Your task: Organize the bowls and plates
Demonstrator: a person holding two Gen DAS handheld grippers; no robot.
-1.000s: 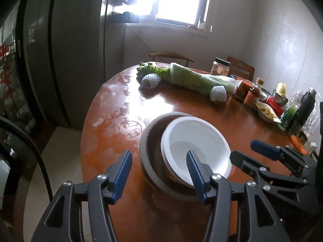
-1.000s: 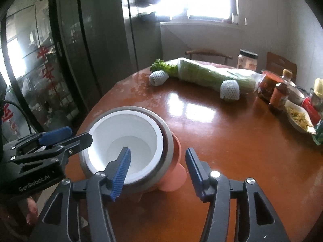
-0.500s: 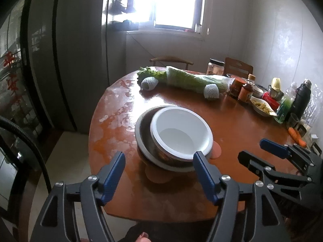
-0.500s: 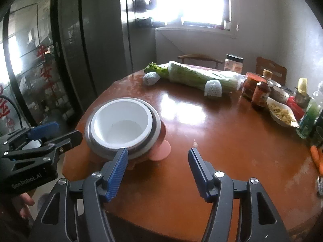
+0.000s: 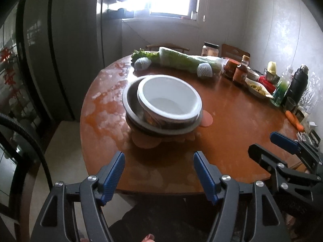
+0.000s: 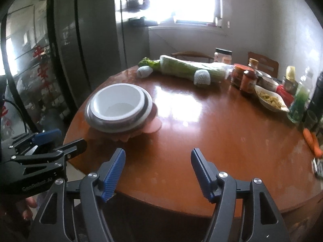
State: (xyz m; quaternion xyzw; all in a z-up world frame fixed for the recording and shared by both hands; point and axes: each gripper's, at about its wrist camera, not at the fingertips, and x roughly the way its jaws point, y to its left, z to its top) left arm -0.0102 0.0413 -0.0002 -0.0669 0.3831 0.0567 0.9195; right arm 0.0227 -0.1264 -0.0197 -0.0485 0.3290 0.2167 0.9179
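Note:
A white bowl (image 5: 169, 98) (image 6: 117, 100) sits nested in a grey bowl (image 5: 131, 100) (image 6: 97, 121), and both rest on a pink scalloped plate (image 5: 207, 119) (image 6: 153, 125) on the round wooden table (image 5: 232, 141) (image 6: 201, 137). My left gripper (image 5: 159, 177) is open and empty, held back over the table's near edge, well short of the stack. My right gripper (image 6: 158, 173) is open and empty, also near the front edge, to the right of the stack. Each gripper shows in the other's view: the right one (image 5: 282, 147) and the left one (image 6: 54, 141).
At the table's far side lie a wrapped cabbage (image 5: 181, 62) (image 6: 187, 66), two foam-netted fruits (image 5: 205, 70), jars and sauce bottles (image 5: 240, 72) (image 6: 248, 80), a dish of food (image 6: 270, 100), a black flask (image 5: 296, 86) and carrots (image 6: 311, 141). A dark cabinet (image 6: 90, 40) stands left.
Both grippers have pulled back from the bowl stack toward the table's near edge. The stack now stands further off in both views. The jaws stay open.

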